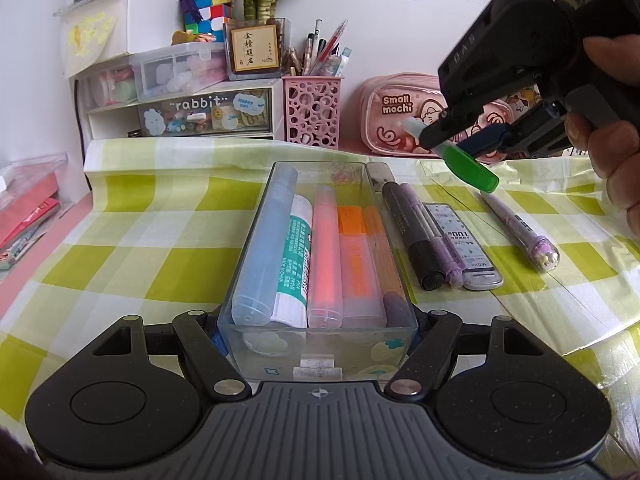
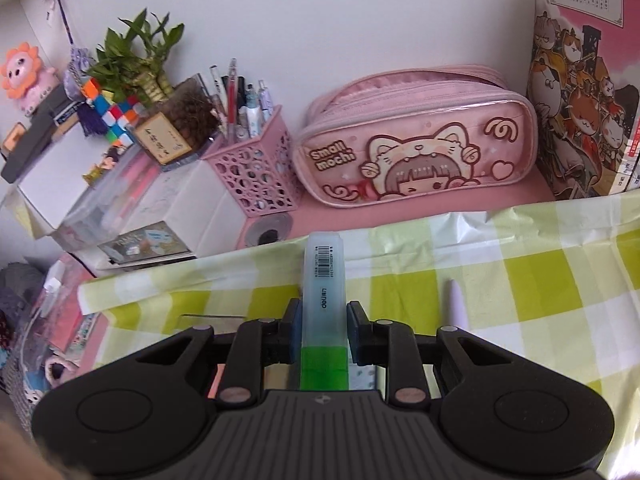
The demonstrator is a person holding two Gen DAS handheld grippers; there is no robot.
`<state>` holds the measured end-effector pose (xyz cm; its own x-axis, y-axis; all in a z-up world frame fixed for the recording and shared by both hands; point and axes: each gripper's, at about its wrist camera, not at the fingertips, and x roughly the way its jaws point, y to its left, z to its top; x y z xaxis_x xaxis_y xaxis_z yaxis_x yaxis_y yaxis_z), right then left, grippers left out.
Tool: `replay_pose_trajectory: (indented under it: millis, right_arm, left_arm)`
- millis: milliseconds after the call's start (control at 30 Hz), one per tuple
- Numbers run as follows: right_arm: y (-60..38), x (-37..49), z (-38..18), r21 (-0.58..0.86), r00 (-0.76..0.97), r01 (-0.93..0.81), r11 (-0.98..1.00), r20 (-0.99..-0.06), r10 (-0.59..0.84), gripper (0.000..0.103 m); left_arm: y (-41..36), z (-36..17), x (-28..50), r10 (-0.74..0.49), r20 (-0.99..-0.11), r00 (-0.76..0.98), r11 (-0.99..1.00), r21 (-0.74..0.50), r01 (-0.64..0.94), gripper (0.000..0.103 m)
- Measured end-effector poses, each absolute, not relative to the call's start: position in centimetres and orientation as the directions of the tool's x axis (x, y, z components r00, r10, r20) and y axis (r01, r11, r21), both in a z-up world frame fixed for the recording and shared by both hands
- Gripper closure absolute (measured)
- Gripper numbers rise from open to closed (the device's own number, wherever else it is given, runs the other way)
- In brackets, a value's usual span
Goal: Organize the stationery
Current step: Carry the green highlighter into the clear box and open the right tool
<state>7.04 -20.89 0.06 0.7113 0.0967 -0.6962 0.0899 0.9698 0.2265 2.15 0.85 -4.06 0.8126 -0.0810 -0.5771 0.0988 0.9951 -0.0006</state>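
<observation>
Gripping the clear tray (image 1: 256, 264) by its near end, your left gripper (image 1: 318, 330) has a finger against each side wall, so the claw stands wide but is clamped on the tray. The tray rests on the green-checked cloth (image 1: 132, 248) and holds a blue tube (image 1: 262, 248), a white glue stick (image 1: 294, 264), a pink highlighter (image 1: 326, 256) and an orange highlighter (image 1: 358, 264) lying side by side lengthwise.

Your right gripper (image 2: 322, 330) is narrow and pinched on the green highlighter (image 2: 323, 280), pads pressing its pale barrel just ahead of the green cap. In the left wrist view that highlighter (image 1: 460, 156) hangs in the air above the cloth, to the right of the tray's far end, cap tilted downward.

On the cloth just right of the tray lie a black marker (image 1: 412, 232), a purple pen (image 1: 434, 232) and a lead case (image 1: 468, 248); a lilac pen (image 1: 520, 228) lies farther right.
</observation>
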Motion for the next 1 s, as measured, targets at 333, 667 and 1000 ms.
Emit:
replay_pose_trajectory:
  millis: [333, 667, 1000]
  right_arm:
    - [-16.0, 7.1, -1.2, 0.387, 0.639, 0.053, 0.92, -0.722, 0.267, 0.087]
    - [-13.8, 7.6, -2.4, 0.305, 0.596, 0.039, 0.951, -0.772, 0.223, 0.087]
    - [-12.3, 6.8, -2.8, 0.198, 0.564, -0.012, 0.98, -0.808, 0.17, 0.087]
  left_arm:
    - [0.8, -4.1, 2.2, -0.081, -0.577, 0.813, 0.995, -0.001, 0.099, 0.03]
    - [0.9, -4.1, 2.2, -0.081, -0.577, 0.813, 0.995, -0.001, 0.099, 0.03]
    - [0.7, -4.0, 2.0, -0.084, -0.577, 0.813, 0.995, -0.001, 0.102, 0.03]
